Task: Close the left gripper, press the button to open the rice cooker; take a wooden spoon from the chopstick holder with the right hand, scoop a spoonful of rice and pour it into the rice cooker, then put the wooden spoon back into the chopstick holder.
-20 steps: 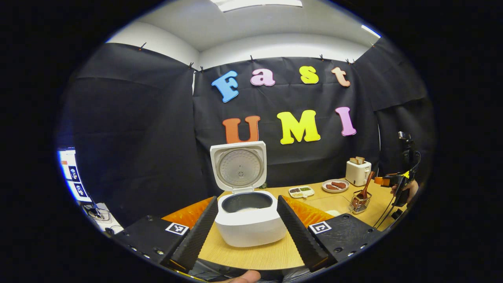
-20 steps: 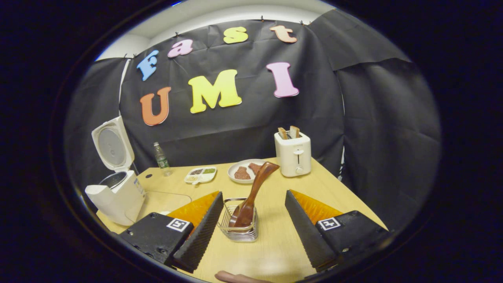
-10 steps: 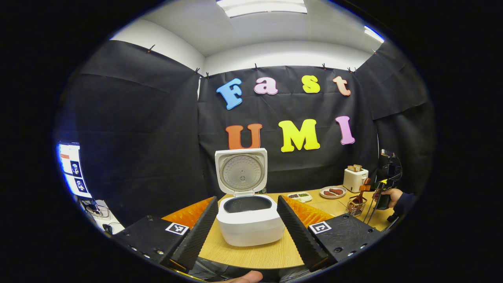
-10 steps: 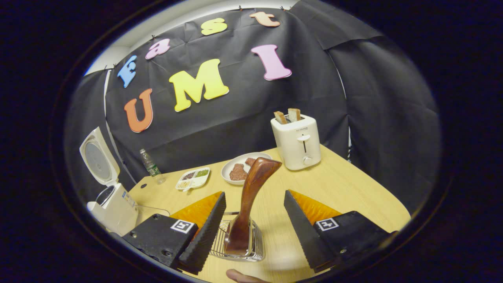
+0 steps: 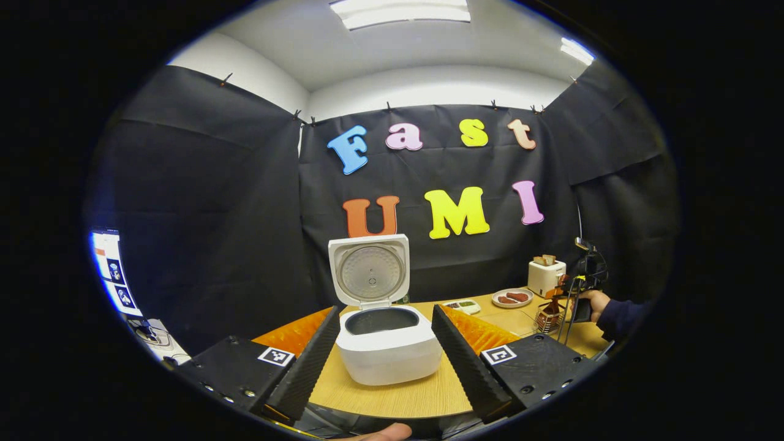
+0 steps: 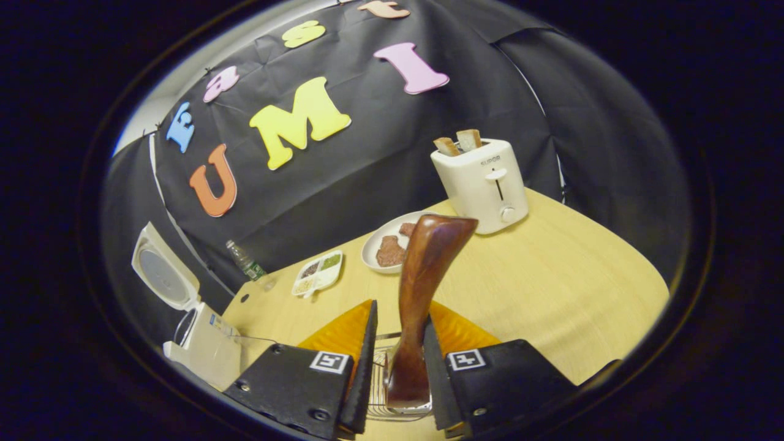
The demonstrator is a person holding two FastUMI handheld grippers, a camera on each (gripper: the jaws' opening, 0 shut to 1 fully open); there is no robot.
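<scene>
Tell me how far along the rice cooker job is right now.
Done: the rice cooker stands open. In hand: the right gripper is closed on the wooden spoon, its bowl in the chopstick holder. Left: scooping, pouring, returning the spoon.

Brown wooden spoon (image 6: 422,294), white rice cooker (image 5: 388,346)

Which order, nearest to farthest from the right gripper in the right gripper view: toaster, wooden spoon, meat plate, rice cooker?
From the right gripper:
1. Wooden spoon, between its fingers, standing in the chopstick holder.
2. Meat plate, on the table beyond the spoon.
3. Toaster, back right, and rice cooker, far left with lid up: too close to call.
</scene>
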